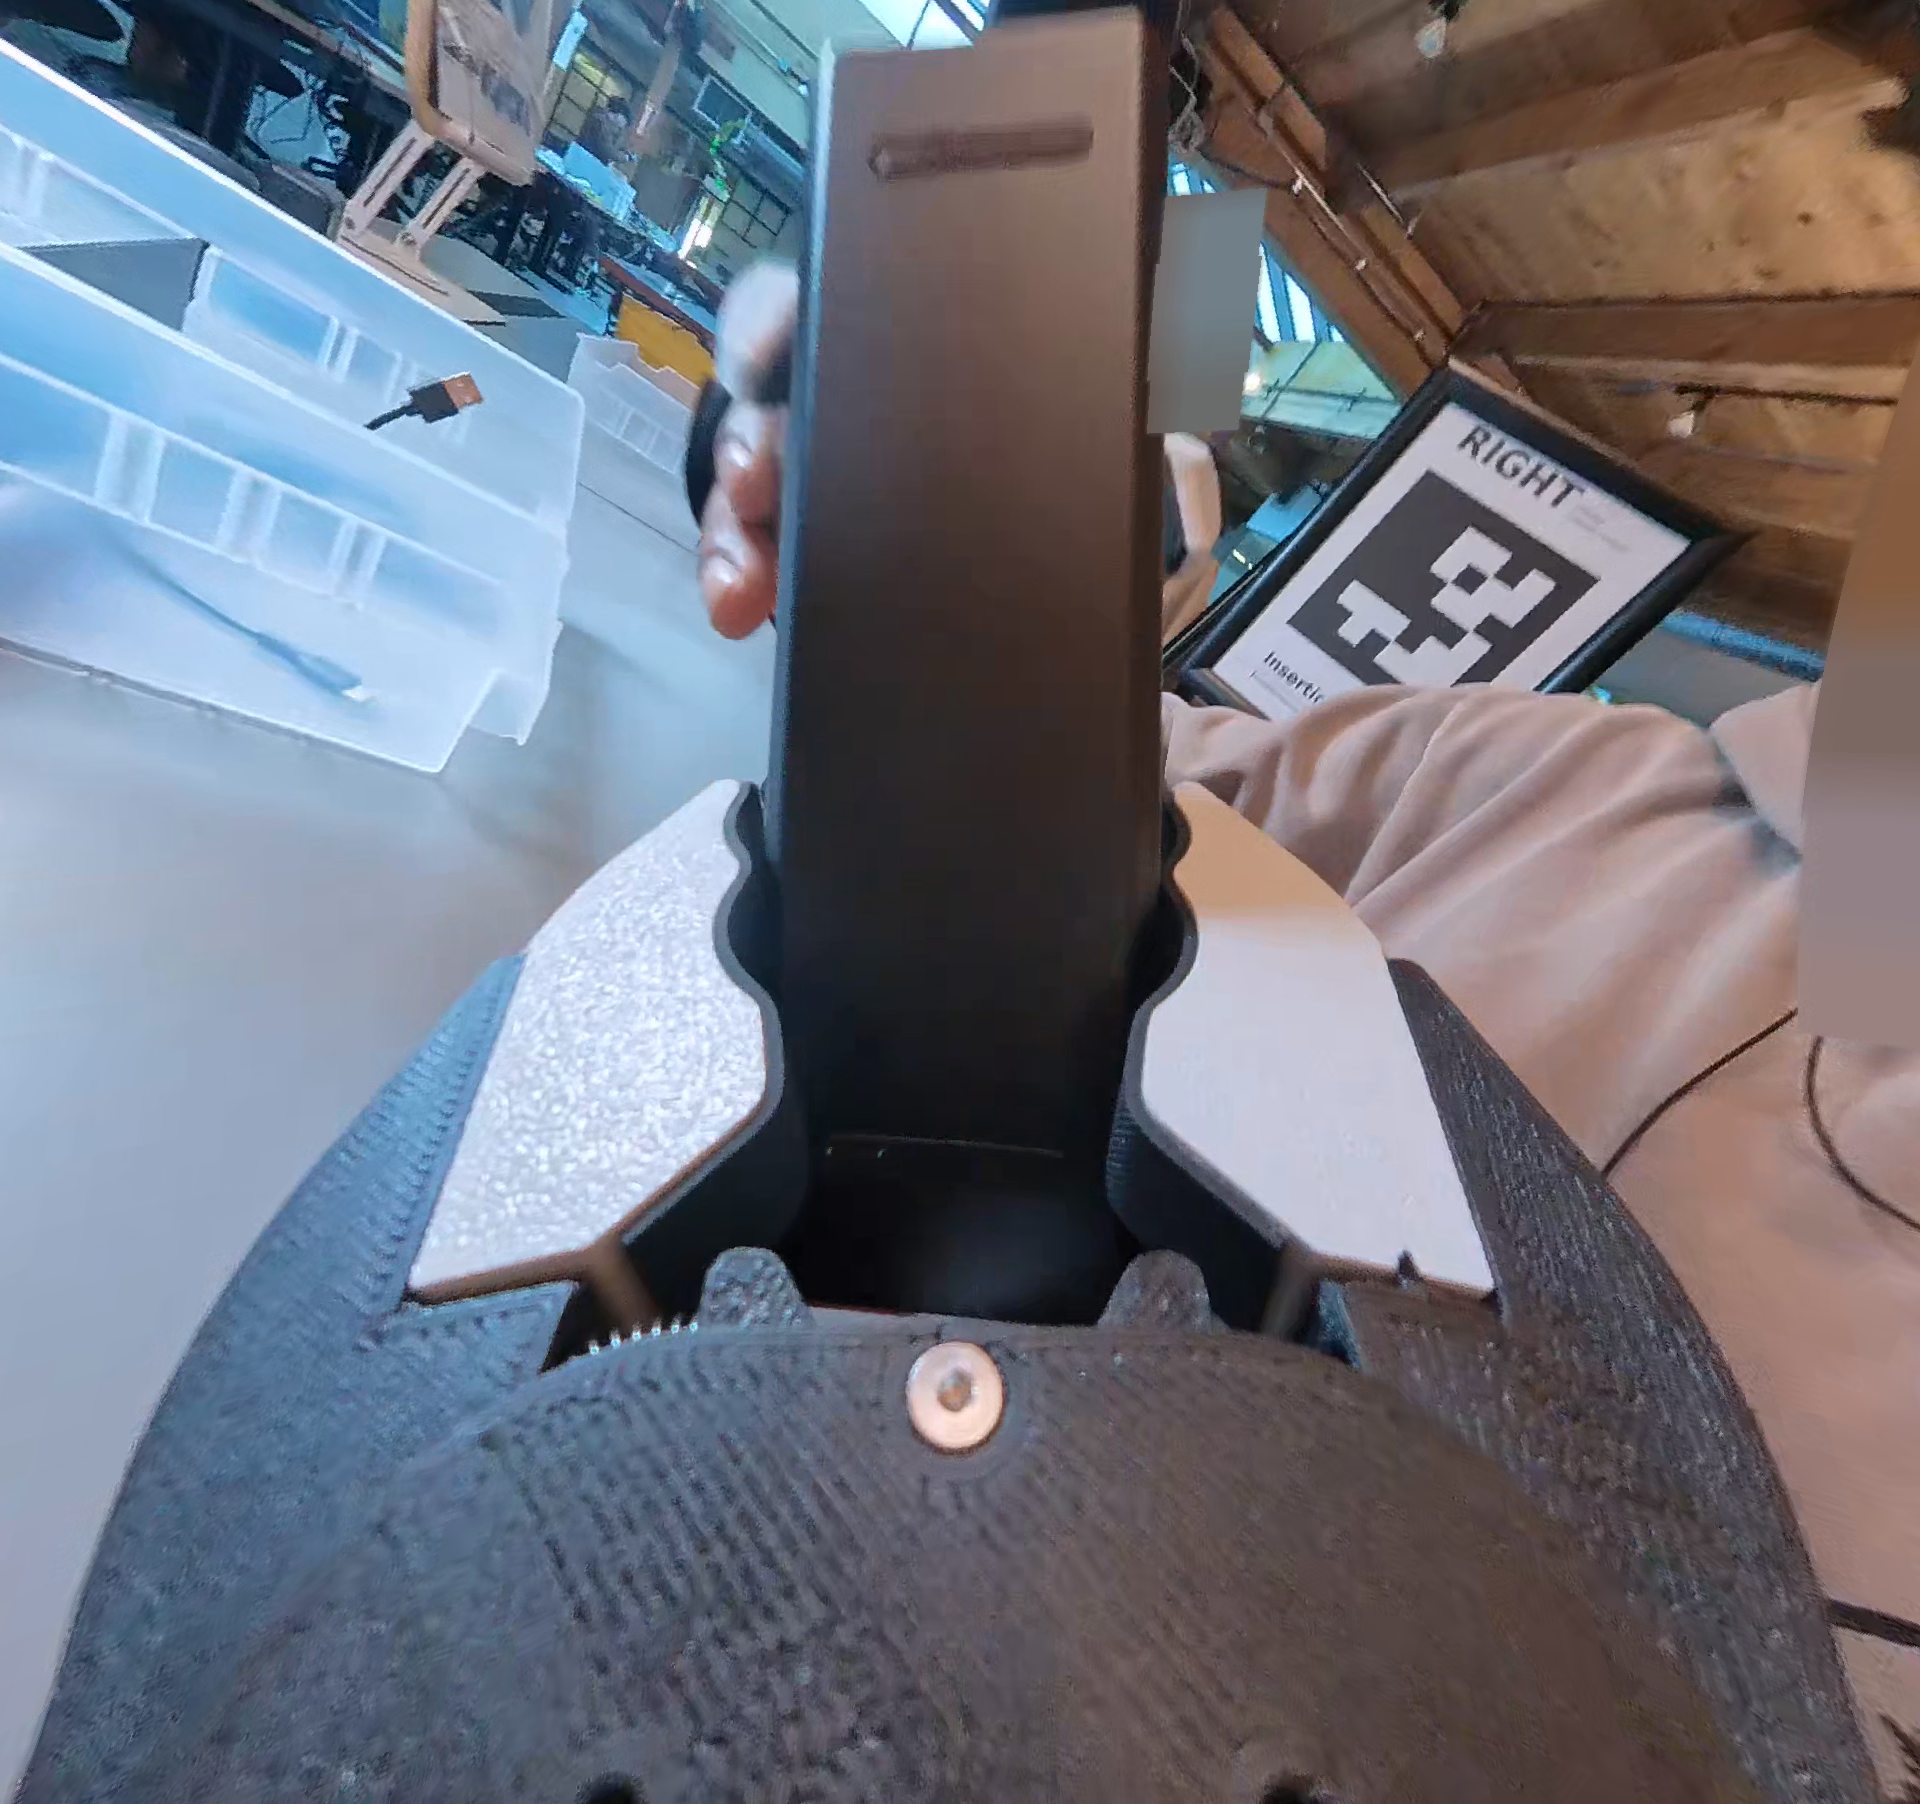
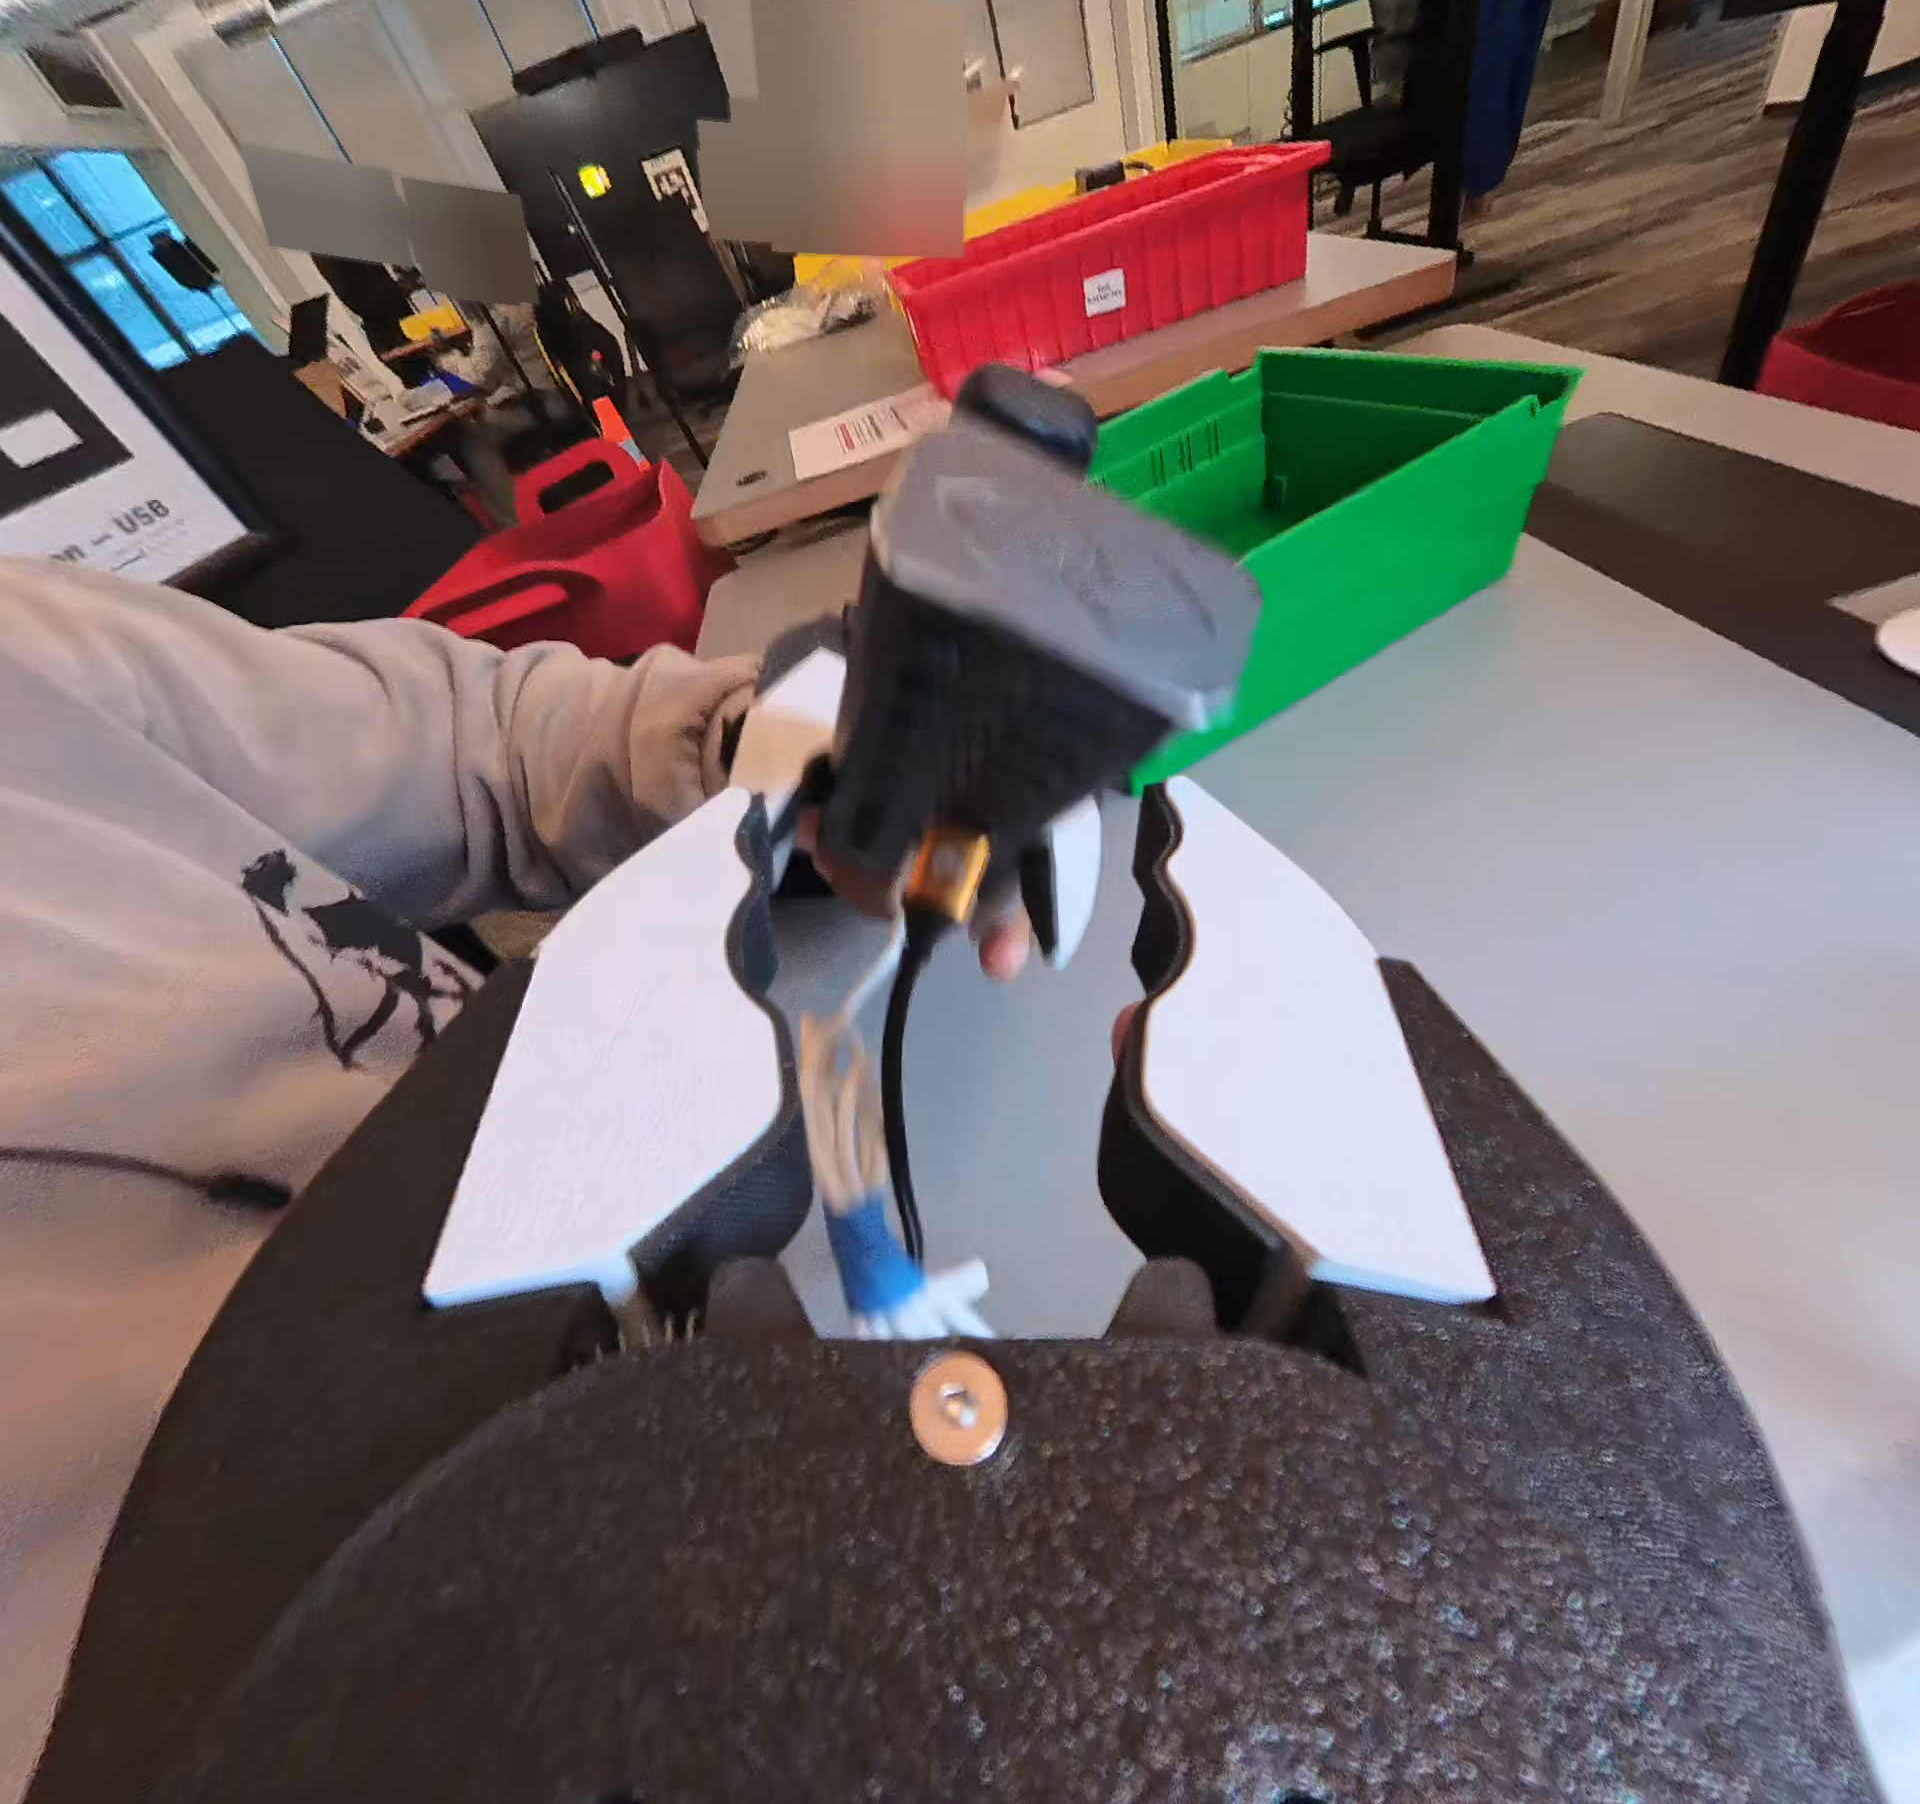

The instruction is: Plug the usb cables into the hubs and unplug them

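Observation:
My left gripper [image 1: 966, 819] is shut on a long dark USB hub [image 1: 966, 559] that stands up between its fingers. In the right wrist view the same hub [image 2: 1039, 611] is held tilted in the air by the left gripper's white fingers [image 2: 795, 715]. An orange USB plug [image 2: 948, 873] sits in the hub's lower end, and its black cable [image 2: 899, 1079] hangs down. A white and blue cable [image 2: 862, 1235] hangs beside it. My right gripper [image 2: 956, 819] is open just below the hub, with both cables passing between its jaws.
A clear plastic bin [image 1: 260, 507] at the left holds a loose cable with an orange plug [image 1: 449, 400] and a blue cable [image 1: 281, 648]. A framed marker sign [image 1: 1455, 591] leans at the right. A green bin [image 2: 1351, 507] stands on the grey table [image 2: 1558, 871] behind the hub. A beige sleeve [image 2: 312, 767] is at the left.

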A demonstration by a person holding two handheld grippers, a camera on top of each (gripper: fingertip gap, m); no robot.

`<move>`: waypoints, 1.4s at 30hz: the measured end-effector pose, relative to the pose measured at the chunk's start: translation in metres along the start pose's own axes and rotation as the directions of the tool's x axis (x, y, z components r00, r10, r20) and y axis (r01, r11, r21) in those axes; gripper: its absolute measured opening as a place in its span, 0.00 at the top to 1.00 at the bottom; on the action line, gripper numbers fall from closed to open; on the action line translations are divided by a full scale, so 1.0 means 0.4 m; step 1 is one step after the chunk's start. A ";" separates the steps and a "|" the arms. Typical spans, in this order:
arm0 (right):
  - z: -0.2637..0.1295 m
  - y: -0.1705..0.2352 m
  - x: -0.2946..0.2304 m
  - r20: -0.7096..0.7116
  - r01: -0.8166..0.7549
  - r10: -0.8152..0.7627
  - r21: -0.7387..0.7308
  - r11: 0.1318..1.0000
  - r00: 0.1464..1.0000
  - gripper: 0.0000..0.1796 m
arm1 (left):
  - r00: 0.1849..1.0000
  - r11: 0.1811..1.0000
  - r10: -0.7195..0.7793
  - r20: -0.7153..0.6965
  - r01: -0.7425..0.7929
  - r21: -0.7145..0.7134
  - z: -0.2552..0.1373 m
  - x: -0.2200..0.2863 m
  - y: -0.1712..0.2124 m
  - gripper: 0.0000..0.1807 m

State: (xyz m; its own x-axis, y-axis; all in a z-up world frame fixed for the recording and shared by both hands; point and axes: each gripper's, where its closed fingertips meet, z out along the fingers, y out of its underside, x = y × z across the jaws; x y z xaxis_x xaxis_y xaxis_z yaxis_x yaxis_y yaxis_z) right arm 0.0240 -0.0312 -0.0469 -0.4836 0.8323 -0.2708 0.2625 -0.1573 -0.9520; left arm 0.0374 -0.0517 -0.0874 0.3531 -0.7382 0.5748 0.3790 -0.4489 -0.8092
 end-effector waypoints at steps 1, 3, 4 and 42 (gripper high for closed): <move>0.018 -0.009 0.007 -0.027 0.009 -0.009 0.004 1.000 1.000 0.62 | 1.000 1.000 0.015 0.003 -0.015 -0.013 0.010 -0.002 0.009 0.60; 0.040 -0.017 0.016 -0.032 0.033 -0.035 -0.038 0.999 0.999 0.66 | 0.997 0.996 0.064 0.034 -0.062 -0.059 0.023 -0.009 0.026 0.60; 0.047 -0.018 0.014 -0.011 0.032 -0.032 -0.072 0.997 0.999 0.67 | 0.994 0.992 0.095 0.056 -0.090 -0.084 0.024 -0.014 0.031 0.60; 0.046 0.087 -0.063 0.137 0.539 -0.522 -0.250 0.804 0.842 0.92 | 0.670 0.670 0.737 0.084 -0.709 -0.220 0.046 0.055 -0.008 0.60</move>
State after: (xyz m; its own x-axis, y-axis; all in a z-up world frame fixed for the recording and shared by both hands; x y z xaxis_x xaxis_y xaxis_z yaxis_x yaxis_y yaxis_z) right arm 0.0299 -0.0674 -0.0759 -0.6583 0.7101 0.2497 0.1593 0.4557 -0.8758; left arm 0.0598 -0.0571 -0.0699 0.5879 -0.7836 -0.2010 -0.1846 0.1120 -0.9764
